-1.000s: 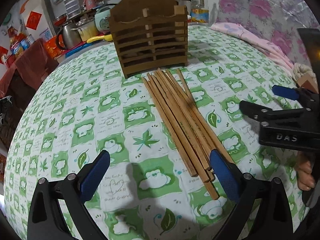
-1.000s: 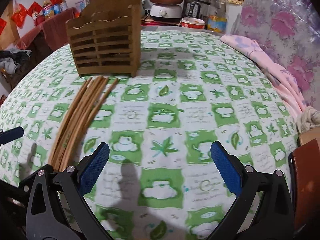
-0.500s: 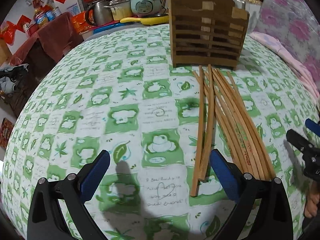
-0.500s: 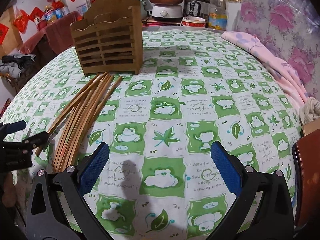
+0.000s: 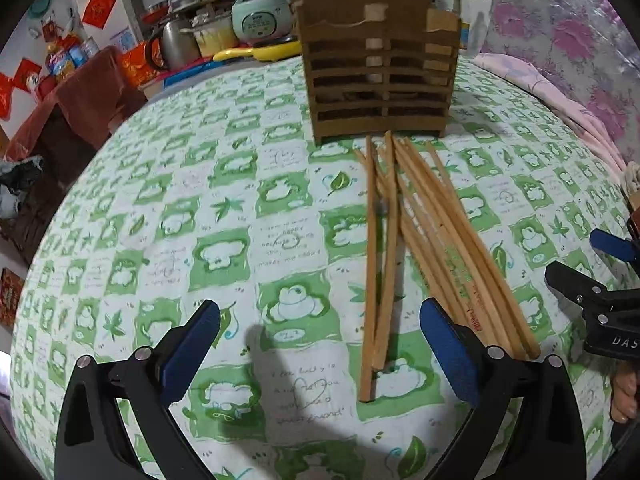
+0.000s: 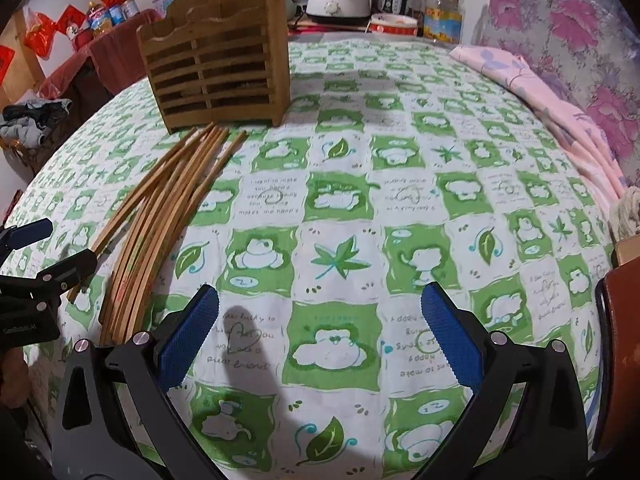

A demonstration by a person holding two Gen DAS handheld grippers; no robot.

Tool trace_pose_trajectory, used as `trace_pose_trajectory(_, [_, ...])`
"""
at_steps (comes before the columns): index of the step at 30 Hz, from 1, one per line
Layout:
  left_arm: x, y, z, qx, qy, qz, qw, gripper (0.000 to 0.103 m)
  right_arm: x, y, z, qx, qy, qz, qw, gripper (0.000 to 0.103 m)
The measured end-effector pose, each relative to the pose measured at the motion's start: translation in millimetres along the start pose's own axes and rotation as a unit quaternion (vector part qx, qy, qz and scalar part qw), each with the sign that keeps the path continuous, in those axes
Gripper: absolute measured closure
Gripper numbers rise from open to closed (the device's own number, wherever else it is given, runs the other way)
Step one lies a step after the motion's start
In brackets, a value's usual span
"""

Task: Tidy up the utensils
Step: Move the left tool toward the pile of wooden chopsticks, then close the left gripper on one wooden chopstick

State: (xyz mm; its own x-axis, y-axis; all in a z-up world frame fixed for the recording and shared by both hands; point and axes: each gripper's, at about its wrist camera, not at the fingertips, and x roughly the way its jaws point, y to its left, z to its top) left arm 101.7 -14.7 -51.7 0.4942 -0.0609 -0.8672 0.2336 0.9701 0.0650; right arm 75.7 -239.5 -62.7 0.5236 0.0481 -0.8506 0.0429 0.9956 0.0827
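Note:
Several wooden chopsticks lie in a loose bundle on the green-and-white tablecloth, their far tips at the foot of a slatted wooden utensil holder. My left gripper is open and empty, with two chopsticks' near ends between its fingers. My right gripper is open and empty over bare cloth, to the right of the chopsticks and the holder. Each gripper shows at the edge of the other's view.
Kitchen pots, a kettle and a rice cooker stand behind the table. A pink cloth lies along the table's right side. A brown chair edge is at the near right.
My left gripper has swung left and then crept forward, so two chopsticks now lie between its fingers. My right gripper has moved a little forward. The chopsticks have not moved.

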Motion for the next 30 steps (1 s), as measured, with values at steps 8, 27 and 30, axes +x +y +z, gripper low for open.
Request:
trace_pose_trajectory(8, [8, 9, -6, -0.014, 0.02, -0.006, 0.9997, 0.005, 6, 5, -3, -0.008, 0.022, -0.009, 1.0, 0.005])
trace_pose_trajectory(27, [-1, 9, -12, -0.005, 0.003, -0.05, 0.9988, 0.048, -11, -14, -3, 0.032, -0.01, 0.078, 0.996, 0.006])
trace_pose_trajectory(30, [-4, 4, -13, 0.003, 0.001, -0.063, 0.998, 0.06, -13, -17, -3, 0.042, -0.016, 0.087, 0.995, 0.006])
